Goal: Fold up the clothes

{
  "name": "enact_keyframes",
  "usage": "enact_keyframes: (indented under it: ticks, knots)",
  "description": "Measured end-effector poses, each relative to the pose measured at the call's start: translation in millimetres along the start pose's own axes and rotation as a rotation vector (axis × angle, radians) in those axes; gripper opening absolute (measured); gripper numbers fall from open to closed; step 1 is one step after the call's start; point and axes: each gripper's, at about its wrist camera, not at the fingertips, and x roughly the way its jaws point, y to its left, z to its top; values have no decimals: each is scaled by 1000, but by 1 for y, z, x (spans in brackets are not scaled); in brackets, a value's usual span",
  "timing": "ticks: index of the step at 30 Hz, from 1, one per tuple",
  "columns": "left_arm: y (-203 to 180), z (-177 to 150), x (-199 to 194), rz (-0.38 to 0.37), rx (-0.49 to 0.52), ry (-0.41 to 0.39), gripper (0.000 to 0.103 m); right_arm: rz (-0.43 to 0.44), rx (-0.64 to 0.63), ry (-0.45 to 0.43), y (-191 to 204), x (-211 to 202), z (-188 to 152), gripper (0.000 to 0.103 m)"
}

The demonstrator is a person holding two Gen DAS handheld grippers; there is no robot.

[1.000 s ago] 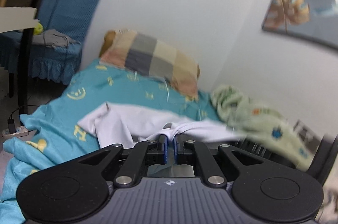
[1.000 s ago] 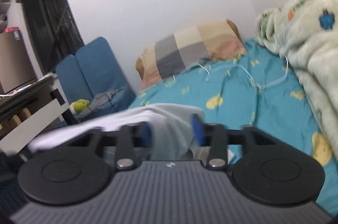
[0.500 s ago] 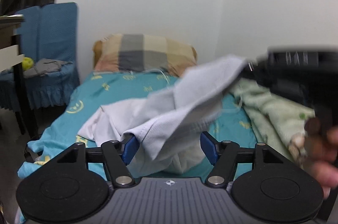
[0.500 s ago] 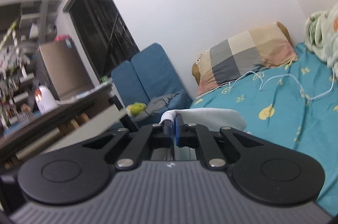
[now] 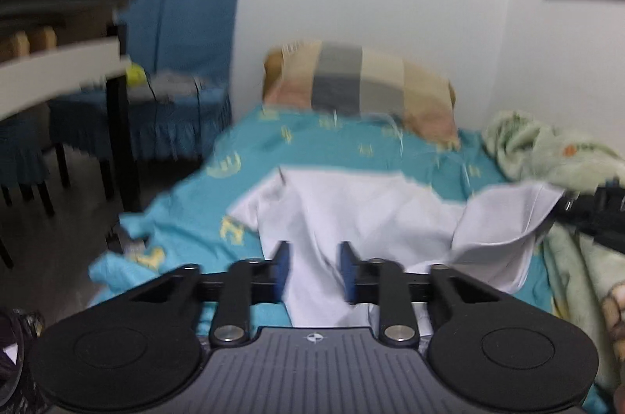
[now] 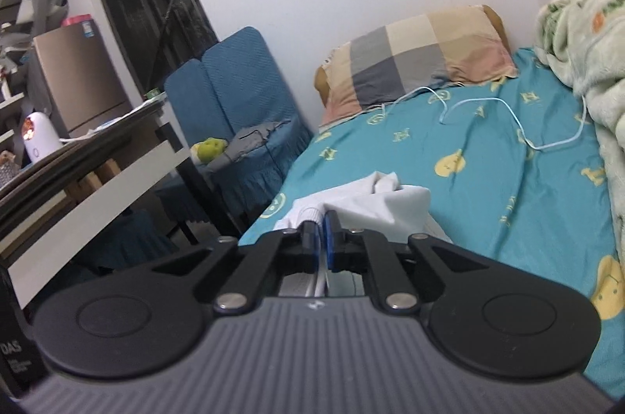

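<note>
A white garment [image 5: 351,215] lies spread on the teal bed sheet [image 5: 312,144]. My left gripper [image 5: 314,269] is open, its blue pads either side of a fold of the garment near the bed's front edge. My right gripper [image 6: 319,242] is shut on a white edge of the garment [image 6: 375,199] and holds it just above the sheet. In the left wrist view the right gripper's black body [image 5: 593,218] shows at the far right, lifting a corner of the cloth.
A checked pillow [image 6: 418,50] lies at the head of the bed against the wall. A pale green blanket [image 6: 586,43] is heaped along the right side. A white cable [image 6: 508,113] trails over the sheet. A blue chair [image 6: 242,109] and a dark table [image 5: 58,35] stand left.
My left gripper opened and let the cloth go, then came down over the garment's front. My right gripper shut on the garment's edge and carried it to the right, lower toward the bed.
</note>
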Motion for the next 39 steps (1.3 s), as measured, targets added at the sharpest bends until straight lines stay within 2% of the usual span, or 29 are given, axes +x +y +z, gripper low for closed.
enact_keyframes:
  ticks: [2,4,5,7,8,9,11,13,16,17,18,19,22,24,25,26,27,29,30,34,36,39]
  knots:
    - [7,-6,1,-31,-35,21,11,-2,24,8,-6,1,0,8]
    - [9,-6,-6,-93,-56,5,11,-1,48,20,-11,3,-1,8]
    - [8,-5,-10,-141,-61,-7,17,0,58,27,-14,3,-1,8]
    - [2,-3,-20,-258,-53,-35,35,2,67,44,-15,5,-3,8]
    - [-7,-3,-26,-297,-20,-51,49,12,75,48,-15,5,-3,8]
    - [-18,-4,-32,-326,25,-70,58,22,80,48,-14,5,-3,8]
    - [-38,-9,-40,-362,113,-97,65,43,90,49,-13,4,-2,8]
    - [-54,-16,-36,-339,178,-88,66,64,101,50,-11,2,-1,8]
    - [-63,-29,-15,-249,190,-23,60,95,131,50,-12,1,0,8]
    - [-62,-32,-7,-220,170,3,41,90,134,53,-14,1,0,8]
    - [-56,-32,-4,-207,134,8,11,85,137,55,-16,2,0,8]
    - [-47,-29,-8,-205,95,-9,9,81,140,58,-17,2,0,8]
    - [-23,-18,-22,-215,-21,-77,8,67,150,65,-22,4,1,8]
    - [-11,-5,-46,-280,-86,-175,8,58,156,73,-26,5,1,10]
    - [-7,0,-57,-302,-98,-216,8,55,158,90,-27,9,-1,17]
    - [-4,4,-66,-316,-99,-250,8,53,161,105,-28,12,-3,29]
    - [-1,6,-73,-318,-98,-279,8,57,168,119,-29,15,-6,35]
    - [8,10,-80,-312,-123,-310,8,74,187,145,-30,19,-10,56]
    - [13,12,-83,-310,-140,-322,8,83,194,156,-29,20,-12,58]
    - [32,27,-85,-284,-191,-346,8,42,146,139,-21,16,-15,59]
    - [41,34,-86,-273,-205,-357,8,35,161,119,-23,13,-15,59]
    - [52,40,-91,-266,-218,-367,8,-10,117,76,-20,7,-14,59]
